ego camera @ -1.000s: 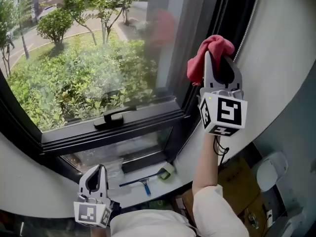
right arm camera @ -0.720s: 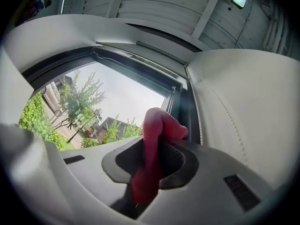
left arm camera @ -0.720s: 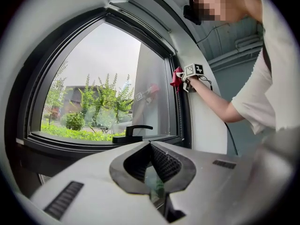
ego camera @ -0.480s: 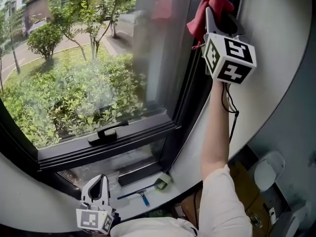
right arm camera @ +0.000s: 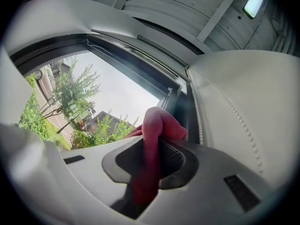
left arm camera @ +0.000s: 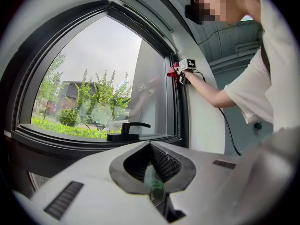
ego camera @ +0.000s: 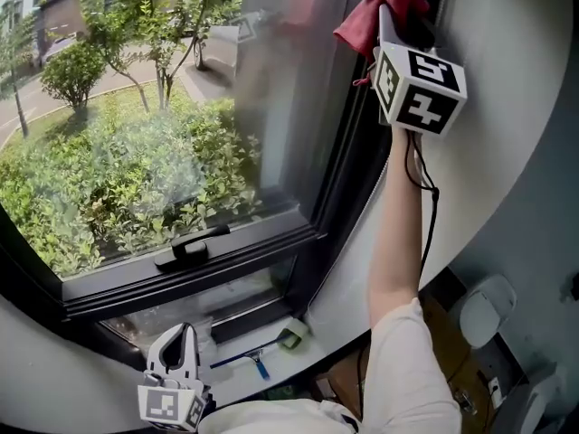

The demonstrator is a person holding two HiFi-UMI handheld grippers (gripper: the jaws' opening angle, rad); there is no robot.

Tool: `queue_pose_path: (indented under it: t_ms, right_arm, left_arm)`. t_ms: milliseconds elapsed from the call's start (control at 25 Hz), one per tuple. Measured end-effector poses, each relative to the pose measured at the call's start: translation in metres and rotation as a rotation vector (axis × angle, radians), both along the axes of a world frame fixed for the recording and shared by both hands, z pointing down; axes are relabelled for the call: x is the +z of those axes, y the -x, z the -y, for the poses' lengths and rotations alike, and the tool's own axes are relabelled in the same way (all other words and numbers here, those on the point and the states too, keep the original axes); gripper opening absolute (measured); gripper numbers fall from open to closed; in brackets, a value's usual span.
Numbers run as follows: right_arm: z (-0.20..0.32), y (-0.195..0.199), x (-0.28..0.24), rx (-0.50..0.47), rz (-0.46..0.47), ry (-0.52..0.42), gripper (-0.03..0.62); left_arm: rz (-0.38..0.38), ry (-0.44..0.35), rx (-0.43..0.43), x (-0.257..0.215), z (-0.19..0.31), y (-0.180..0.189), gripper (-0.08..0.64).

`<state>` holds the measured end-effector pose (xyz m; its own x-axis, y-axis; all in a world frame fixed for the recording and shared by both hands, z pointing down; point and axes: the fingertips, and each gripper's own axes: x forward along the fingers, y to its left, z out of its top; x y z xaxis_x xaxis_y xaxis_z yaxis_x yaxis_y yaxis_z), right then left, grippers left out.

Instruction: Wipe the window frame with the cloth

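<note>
The red cloth [ego camera: 373, 14] is bunched in my right gripper [ego camera: 396, 18], which is shut on it and held high on an outstretched arm. The cloth presses against the dark window frame [ego camera: 360, 152] on the upright right side, near the top. In the right gripper view the cloth [right arm camera: 157, 125] bulges out between the jaws, touching the frame's channel [right arm camera: 180, 102]. The left gripper view shows the cloth [left arm camera: 173, 71] against the frame from the side. My left gripper [ego camera: 177, 340] hangs low at the bottom left, shut and holding nothing.
A black window handle [ego camera: 190, 245] sits on the lower sash rail. On the sill below lie a blue-handled squeegee [ego camera: 246, 358] and a green sponge [ego camera: 291, 336]. A curved white wall [ego camera: 507, 143] borders the frame on the right. A white device [ego camera: 479, 313] lies low right.
My right gripper has carried the red cloth upward along the frame's right side, slowing over the last half second. The left gripper has stayed low, hardly moving.
</note>
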<state>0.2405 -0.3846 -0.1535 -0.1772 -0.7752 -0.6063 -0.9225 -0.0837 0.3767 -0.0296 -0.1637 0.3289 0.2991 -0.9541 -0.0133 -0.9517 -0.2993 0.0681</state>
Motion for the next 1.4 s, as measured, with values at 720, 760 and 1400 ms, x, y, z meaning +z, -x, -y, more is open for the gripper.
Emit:
queue_pose_path:
  t_ms: [720, 760, 1400]
  right_arm:
    - [0.001, -0.003, 0.037, -0.001, 0.007, 0.016, 0.089]
    - [0.001, -0.003, 0.040, 0.000, 0.006, 0.016, 0.089]
    - [0.004, -0.003, 0.075, 0.014, 0.024, 0.034, 0.089]
  left_arm:
    - [-0.012, -0.005, 0.005, 0.001, -0.007, 0.005, 0.008]
    - [-0.012, -0.004, 0.003, 0.002, -0.008, 0.006, 0.008]
    - [-0.014, 0.005, -0.002, 0.009, -0.018, 0.012, 0.008]
